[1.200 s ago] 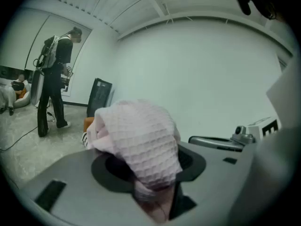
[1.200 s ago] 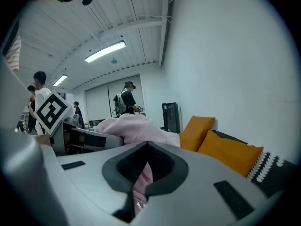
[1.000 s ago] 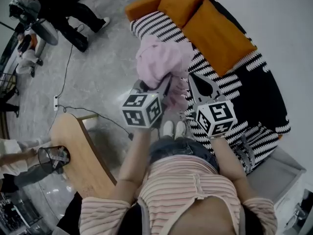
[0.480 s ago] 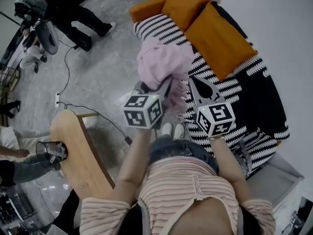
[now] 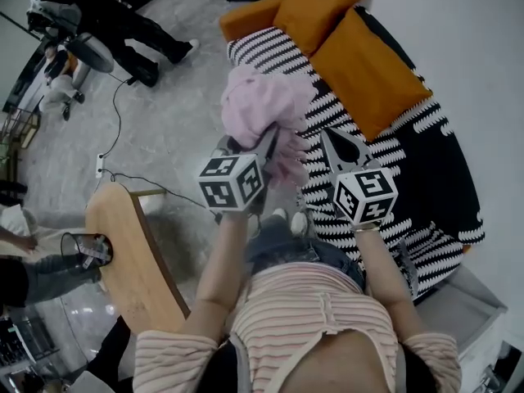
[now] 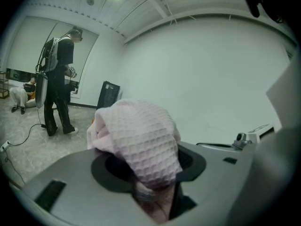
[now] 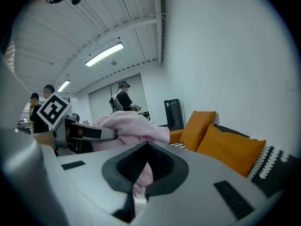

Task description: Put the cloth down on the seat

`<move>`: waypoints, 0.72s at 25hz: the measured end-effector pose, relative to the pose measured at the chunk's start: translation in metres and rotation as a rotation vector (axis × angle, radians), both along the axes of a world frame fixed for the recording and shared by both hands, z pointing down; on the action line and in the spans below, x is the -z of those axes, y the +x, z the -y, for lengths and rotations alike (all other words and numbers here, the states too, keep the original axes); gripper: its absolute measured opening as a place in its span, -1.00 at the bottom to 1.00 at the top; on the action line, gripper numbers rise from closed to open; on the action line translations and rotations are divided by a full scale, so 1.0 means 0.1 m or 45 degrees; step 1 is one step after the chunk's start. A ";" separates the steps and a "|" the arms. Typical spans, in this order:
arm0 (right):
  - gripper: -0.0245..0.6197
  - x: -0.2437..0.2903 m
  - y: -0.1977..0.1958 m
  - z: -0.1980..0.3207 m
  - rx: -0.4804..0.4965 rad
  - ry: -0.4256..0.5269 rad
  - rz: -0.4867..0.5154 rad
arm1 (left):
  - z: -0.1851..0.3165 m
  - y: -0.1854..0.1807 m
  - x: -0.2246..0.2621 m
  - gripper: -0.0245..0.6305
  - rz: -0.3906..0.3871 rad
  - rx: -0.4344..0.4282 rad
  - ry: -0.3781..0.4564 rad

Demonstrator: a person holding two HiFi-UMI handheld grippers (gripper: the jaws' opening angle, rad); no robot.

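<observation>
A crumpled pink waffle cloth (image 5: 262, 109) hangs in the air over the front edge of the black-and-white striped seat (image 5: 340, 105). My left gripper (image 5: 254, 140) is shut on the cloth (image 6: 141, 140), which bulges over both jaws and trails down between them. To its right, my right gripper (image 5: 326, 136) hovers above the seat, jaws meeting at the tip (image 7: 148, 145). In the right gripper view the cloth (image 7: 127, 126) sits to the left beside the left gripper (image 7: 84, 133). A bit of pink shows through the gap behind the tip, and the head view shows striped seat between that gripper and the cloth.
Two orange cushions (image 5: 360, 64) (image 5: 315, 2) lean at the back of the seat. A curved wooden table (image 5: 135, 252) and a wire basket (image 5: 86, 252) stand at the left. A cable (image 5: 123, 178) crosses the grey floor; a person (image 5: 123, 15) stands far left.
The left gripper has carried the cloth a little to the left, away from the right gripper. The right gripper has hardly moved.
</observation>
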State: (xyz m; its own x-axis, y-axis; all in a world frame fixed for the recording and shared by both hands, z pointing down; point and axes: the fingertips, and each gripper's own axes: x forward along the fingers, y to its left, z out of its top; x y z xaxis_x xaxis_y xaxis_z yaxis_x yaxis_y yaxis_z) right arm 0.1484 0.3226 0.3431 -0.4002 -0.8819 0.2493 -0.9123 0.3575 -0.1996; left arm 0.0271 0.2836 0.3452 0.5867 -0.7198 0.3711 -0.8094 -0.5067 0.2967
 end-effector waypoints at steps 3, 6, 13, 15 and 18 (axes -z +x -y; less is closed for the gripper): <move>-0.90 -0.03 0.12 0.06 -0.011 -0.010 0.024 | 0.04 0.03 0.04 -0.26 0.001 0.018 0.017; -0.90 -0.03 0.16 0.14 -0.018 -0.013 0.036 | 0.11 0.02 0.10 -0.26 0.007 0.033 0.039; -0.90 -0.01 0.18 0.36 0.004 -0.025 0.046 | 0.31 0.06 0.16 -0.26 0.037 0.045 0.044; -0.90 0.00 0.16 0.45 0.010 -0.025 0.049 | 0.39 0.06 0.17 -0.26 0.027 0.042 0.038; -0.90 -0.01 0.09 0.60 0.014 -0.028 0.045 | 0.54 0.01 0.16 -0.26 0.037 0.032 0.039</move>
